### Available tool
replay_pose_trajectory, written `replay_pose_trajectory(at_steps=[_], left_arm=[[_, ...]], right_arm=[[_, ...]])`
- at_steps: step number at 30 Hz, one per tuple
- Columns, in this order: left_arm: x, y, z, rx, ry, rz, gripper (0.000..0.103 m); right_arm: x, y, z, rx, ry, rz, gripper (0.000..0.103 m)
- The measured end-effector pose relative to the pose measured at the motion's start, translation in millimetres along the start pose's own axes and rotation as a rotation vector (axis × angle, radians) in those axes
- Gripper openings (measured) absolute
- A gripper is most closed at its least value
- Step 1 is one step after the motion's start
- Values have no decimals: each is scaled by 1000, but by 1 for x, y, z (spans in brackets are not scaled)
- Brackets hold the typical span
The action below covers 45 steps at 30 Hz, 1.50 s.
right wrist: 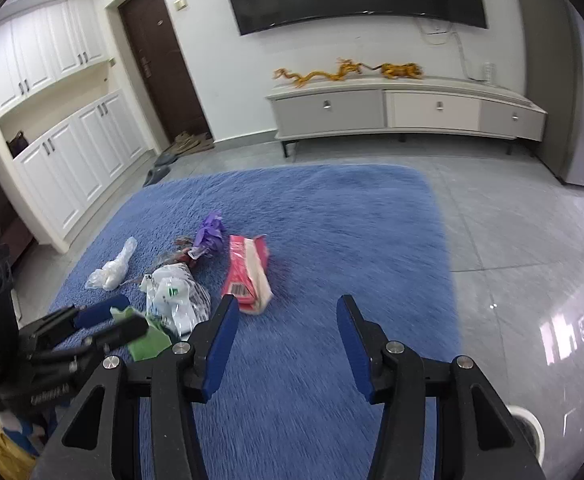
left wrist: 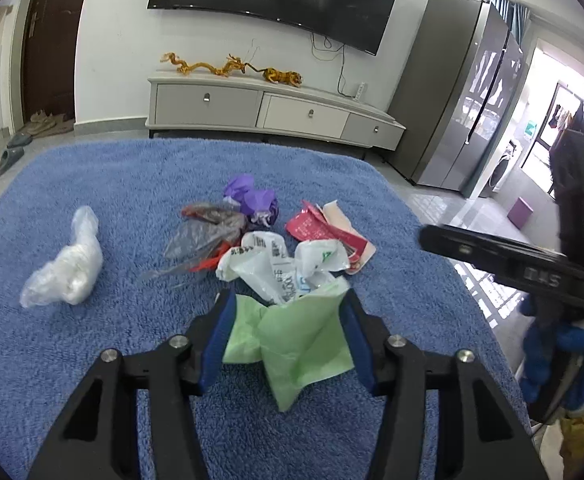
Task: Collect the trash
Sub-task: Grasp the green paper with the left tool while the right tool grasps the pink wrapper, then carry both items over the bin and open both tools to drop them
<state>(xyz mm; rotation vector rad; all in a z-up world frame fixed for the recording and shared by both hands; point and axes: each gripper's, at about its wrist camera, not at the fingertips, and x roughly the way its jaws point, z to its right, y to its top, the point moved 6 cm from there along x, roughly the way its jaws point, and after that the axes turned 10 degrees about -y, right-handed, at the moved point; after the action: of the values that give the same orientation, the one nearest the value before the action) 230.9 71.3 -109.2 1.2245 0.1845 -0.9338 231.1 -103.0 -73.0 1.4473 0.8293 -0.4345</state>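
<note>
The left tool [left wrist: 287, 334] has a crumpled green paper [left wrist: 300, 344] between its blue pads, which press on it from both sides at roughly half their spread. The paper hangs low over the blue rug [left wrist: 91, 352].

Directly beyond the left tool's tips lies a white printed plastic bag [left wrist: 279, 264], almost touching the green paper's upper edge. Past it and to the right of the tool's line is a torn red and white wrapper [left wrist: 324, 232]; past it to the left is a grey see-through bag with red print [left wrist: 203, 236], and beyond that a purple crumpled wrapper [left wrist: 251, 198]. Well off to the left, apart from the pile, sits a clear bag holding white stuff [left wrist: 65, 268].

The right tool [right wrist: 287, 336] stands partly spread with nothing between its pads, only bare rug below. The trash pile is ahead of it and to its left; the red and white wrapper is the nearest piece, just beyond its left finger. The left tool shows further left, low in that view.

To the right of the right tool the rug ends in a straight edge against glossy grey floor tiles [right wrist: 532, 248], open and wide. Ahead, the rug runs bare to its far edge. Beyond that stands a low TV cabinet [right wrist: 408, 110].
</note>
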Motion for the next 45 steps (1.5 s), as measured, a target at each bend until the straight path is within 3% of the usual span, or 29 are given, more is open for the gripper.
replay_pose_trajectory(at_steps=[7,12,14,16,21,35,45], left_arm=[[4,-3,-5,-32,-47,-1,32],[-2,-3,-6,-36,-43,2,29],[-7,-5,-4,-34,-38,3,28],[-13,-5,0,-31,-35,7,26],[-40,-13,11,-28,-33,29,25],[-111,-18,58,-22,-52,98,24],[-113,-15,115,28,-123,88,24]], right_arm=[[49,6,-16,-11,37,-35,48],[76,6,-24,-3,52,-88,48],[80,1,-25,1,54,-103,39],[75,0,-23,11,64,-104,20],[42,-12,-16,21,65,-94,11],[-105,-57,-6,38,73,24,11],[-174,-100,64,140,-52,68,11]])
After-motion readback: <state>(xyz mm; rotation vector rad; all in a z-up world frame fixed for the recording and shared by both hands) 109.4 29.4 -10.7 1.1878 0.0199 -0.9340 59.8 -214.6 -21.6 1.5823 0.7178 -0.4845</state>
